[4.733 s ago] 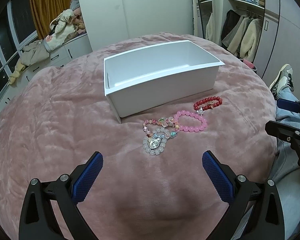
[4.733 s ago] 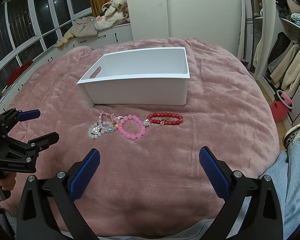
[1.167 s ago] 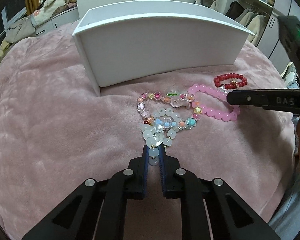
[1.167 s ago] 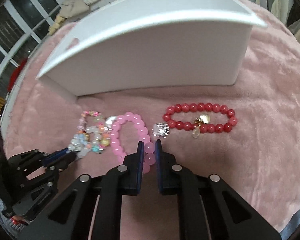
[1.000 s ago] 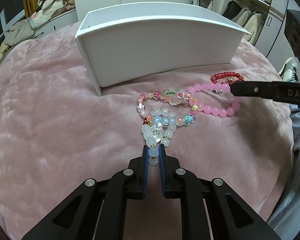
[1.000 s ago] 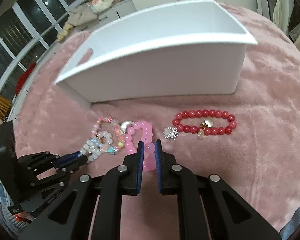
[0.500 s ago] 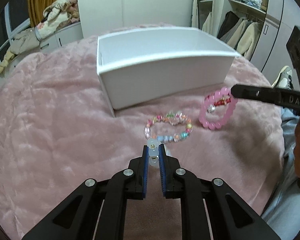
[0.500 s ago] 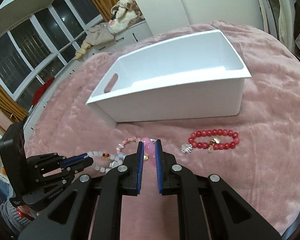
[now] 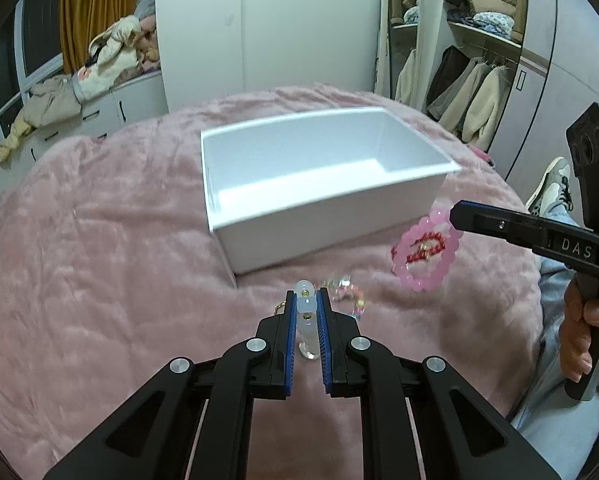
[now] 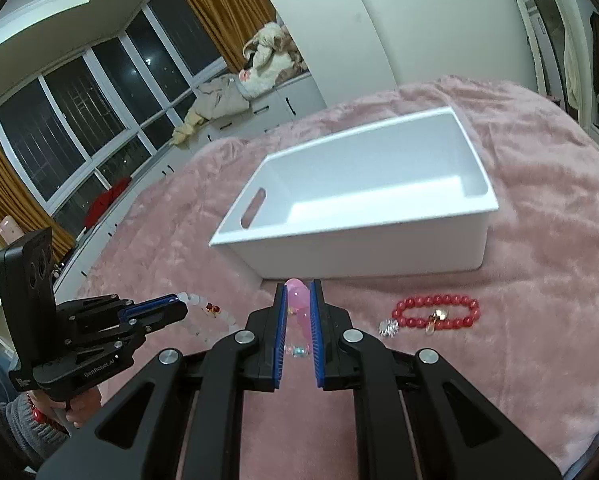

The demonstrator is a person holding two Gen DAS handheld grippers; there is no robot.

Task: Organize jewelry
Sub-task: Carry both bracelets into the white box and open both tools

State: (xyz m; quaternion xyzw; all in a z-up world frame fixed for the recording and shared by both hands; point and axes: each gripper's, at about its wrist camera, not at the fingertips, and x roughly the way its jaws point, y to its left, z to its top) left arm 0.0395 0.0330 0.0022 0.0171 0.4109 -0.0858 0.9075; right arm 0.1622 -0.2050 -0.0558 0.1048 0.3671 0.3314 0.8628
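The landmark is the white rectangular plastic bin (image 10: 363,200), open-topped, sitting on the pink plush bedspread (image 9: 99,260) with its long axis running across both views and a handle slot in its left end wall.

The left gripper (image 9: 307,308) is narrowed onto the translucent white beaded bracelet (image 9: 304,294), lifted clear of the bedspread just short of the bin's near long wall, toward its left end; in the right wrist view the loop hangs down from the pads in a loose curve. The right gripper (image 10: 297,300) is likewise pinched on the pink round-bead bracelet (image 9: 425,254), which dangles as an upright ring, its plane roughly facing the left camera, off the bin's near right corner.

Both held bracelets sit on the near side of the bin, so I judge the coming move to be a carry forward over the near wall and a release inside. The right gripper looks slightly closer to the rim, though its bracelet hangs lower than the wall top and would need raising first.

Still on the bedspread: the multicoloured small-bead bracelet (image 9: 343,292), just before the near wall, and the red round-bead bracelet with charms (image 10: 437,312), its long axis parallel to that wall, before the bin's right half
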